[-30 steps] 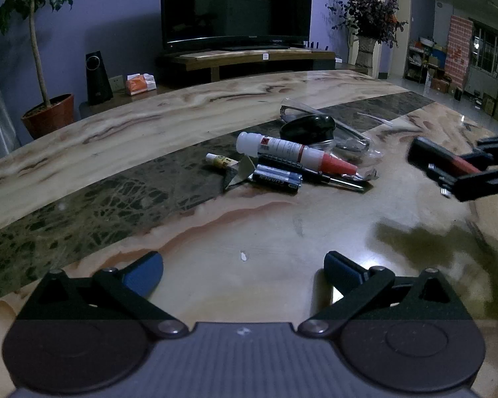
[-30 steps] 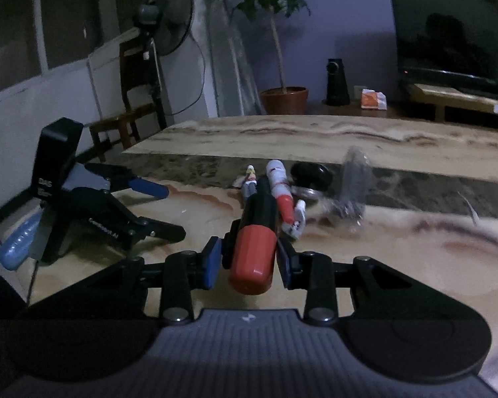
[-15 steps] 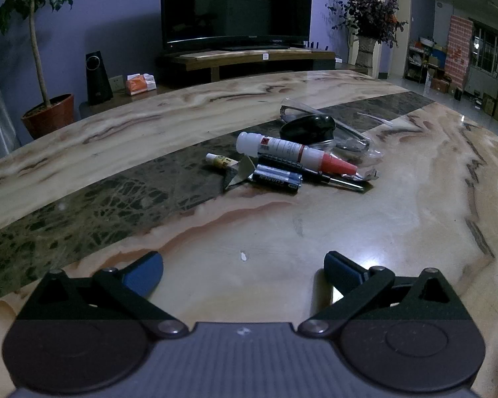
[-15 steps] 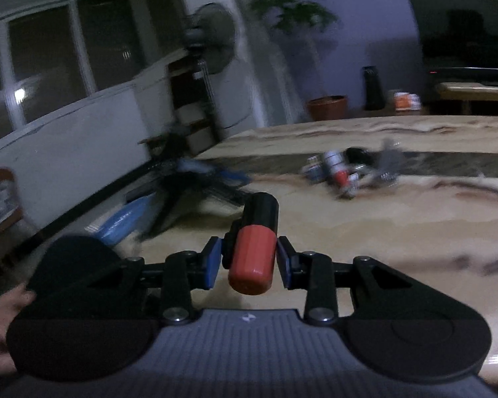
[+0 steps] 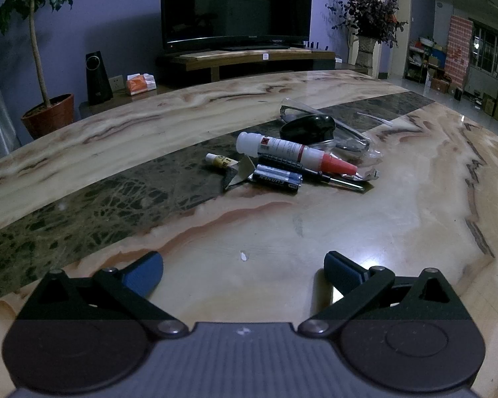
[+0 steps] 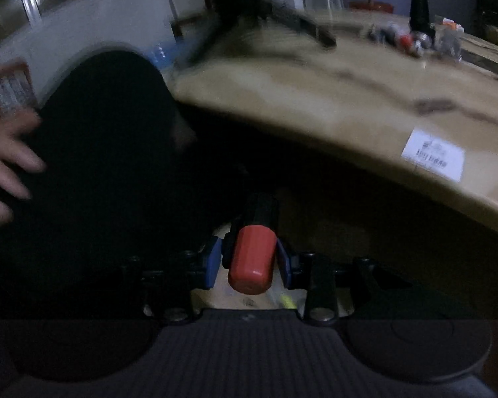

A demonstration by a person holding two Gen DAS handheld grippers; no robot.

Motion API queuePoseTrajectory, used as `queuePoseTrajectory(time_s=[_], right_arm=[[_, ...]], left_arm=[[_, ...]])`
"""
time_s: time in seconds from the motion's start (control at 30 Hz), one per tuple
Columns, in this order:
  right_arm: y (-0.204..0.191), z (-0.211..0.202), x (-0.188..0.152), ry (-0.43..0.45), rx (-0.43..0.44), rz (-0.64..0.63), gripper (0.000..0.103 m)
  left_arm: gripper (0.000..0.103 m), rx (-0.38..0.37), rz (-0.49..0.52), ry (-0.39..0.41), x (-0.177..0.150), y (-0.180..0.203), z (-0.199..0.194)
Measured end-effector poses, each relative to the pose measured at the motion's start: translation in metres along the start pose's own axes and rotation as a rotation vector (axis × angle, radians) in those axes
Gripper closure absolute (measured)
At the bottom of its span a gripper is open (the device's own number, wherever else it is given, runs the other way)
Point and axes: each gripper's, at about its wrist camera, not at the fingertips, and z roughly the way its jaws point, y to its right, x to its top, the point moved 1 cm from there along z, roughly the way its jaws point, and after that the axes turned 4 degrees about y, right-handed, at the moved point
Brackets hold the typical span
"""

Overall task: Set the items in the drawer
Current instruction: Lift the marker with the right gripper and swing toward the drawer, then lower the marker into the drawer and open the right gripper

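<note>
Red-capped tool [image 6: 252,258] now below table edge [image 6: 365,169]

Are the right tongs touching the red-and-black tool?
Touching. In the right wrist view both blue pads of the right tongs press against the red-and-black tool, no gap.

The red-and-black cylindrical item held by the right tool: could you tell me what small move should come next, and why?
Probably keep lowering it into the dim space below the marble table's edge, then release. The right tool grips the red-and-black cylindrical item between its blue pads, already below the tabletop; the view is too dark and blurred to confirm a drawer. The left tool hangs open over the table.
</note>
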Motion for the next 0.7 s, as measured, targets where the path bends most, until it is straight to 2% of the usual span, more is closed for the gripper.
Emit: queuePoseTrajectory(time_s=[0.13,0.27,0.43,0.6,0.7], right_arm=[[-0.001,0.045,-0.002,-0.12,-0.012,-0.072,0.065],[0.001,0.087,-0.006,-0.204,-0.044,-0.121,0.065],[-0.003,0.126,-0.011,-0.27,-0.06,-0.183,0.065],[-0.008,0.145,-0.014,-0.307,-0.075,-0.242,0.065],[-0.009,0.151,-0.016,-0.326,-0.068,-0.256,0.077]], left_arm=[[0.0,0.0,0.0,0.0,0.0,0.0,0.0],[0.0,0.0,0.0,0.0,0.0,0.0,0.0],[0.0,0.0,0.0,0.0,0.0,0.0,0.0],[0.0,0.0,0.0,0.0,0.0,0.0,0.0],[0.0,0.0,0.0,0.0,0.0,0.0,0.0]])
